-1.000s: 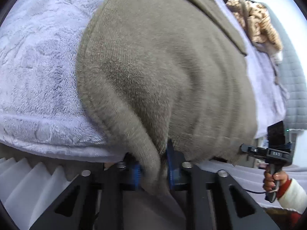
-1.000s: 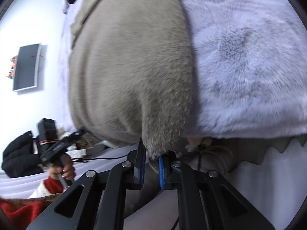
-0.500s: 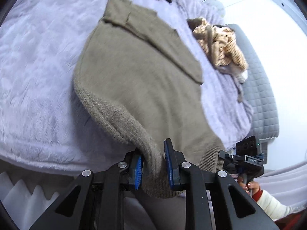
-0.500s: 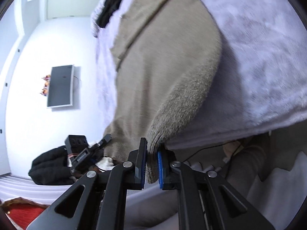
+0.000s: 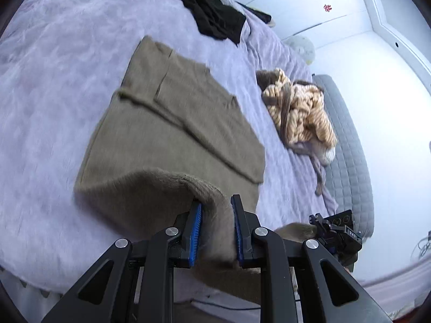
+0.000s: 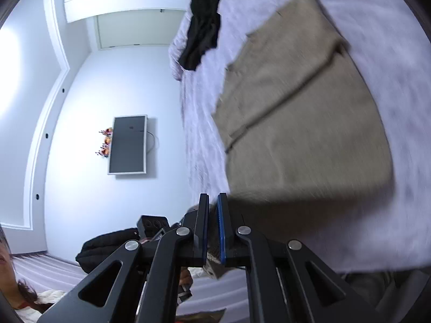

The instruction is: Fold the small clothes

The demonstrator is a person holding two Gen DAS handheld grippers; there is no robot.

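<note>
I've got the left tool clamped on the taupe sweater hem, right tool pinching its other corner; hem lifted, the rest lies flat on the lilac bed.

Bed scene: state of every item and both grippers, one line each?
taupe sweater: sleeves folded in, near hem lifted off the bed at both corners.
left gripper: shut on one hem corner.
right gripper: shut on the other corner; jaws just closed further.
black garment: crumpled, unfolded.
striped garment: heaped, unfolded.
lilac blanket: spread over the bed.
</note>
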